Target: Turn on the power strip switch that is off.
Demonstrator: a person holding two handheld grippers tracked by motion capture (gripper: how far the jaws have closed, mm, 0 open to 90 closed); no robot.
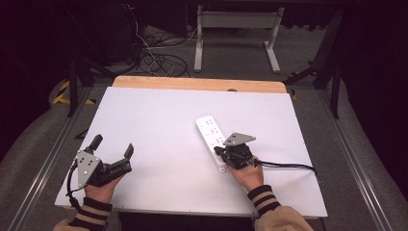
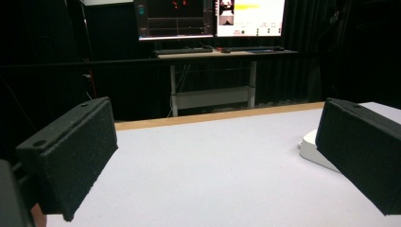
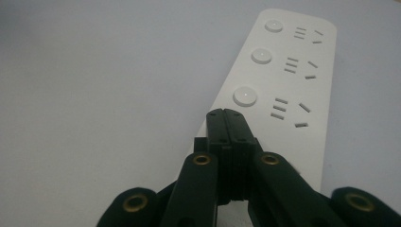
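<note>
A white power strip (image 1: 210, 130) with three round buttons and socket slots lies on the white table (image 1: 159, 125), right of centre. My right gripper (image 1: 219, 150) sits over the strip's near end with its jaws pressed together and nothing between them. In the right gripper view the shut tips (image 3: 225, 113) hover just short of the nearest round button (image 3: 245, 96) on the strip (image 3: 283, 75); I cannot tell whether they touch it. My left gripper (image 1: 113, 145) rests at the table's front left, open and empty. Between its wide-apart jaws (image 2: 213, 156) lies bare table, with the strip's end (image 2: 309, 146) beside the right jaw.
A wooden strip (image 1: 199, 84) borders the table's far edge. Beyond it stand a white desk frame (image 1: 235, 29) and loose cables (image 1: 159, 57) on the floor. A desk with lit monitors (image 2: 213, 16) stands behind. A black cable (image 1: 288, 167) trails right from my right gripper.
</note>
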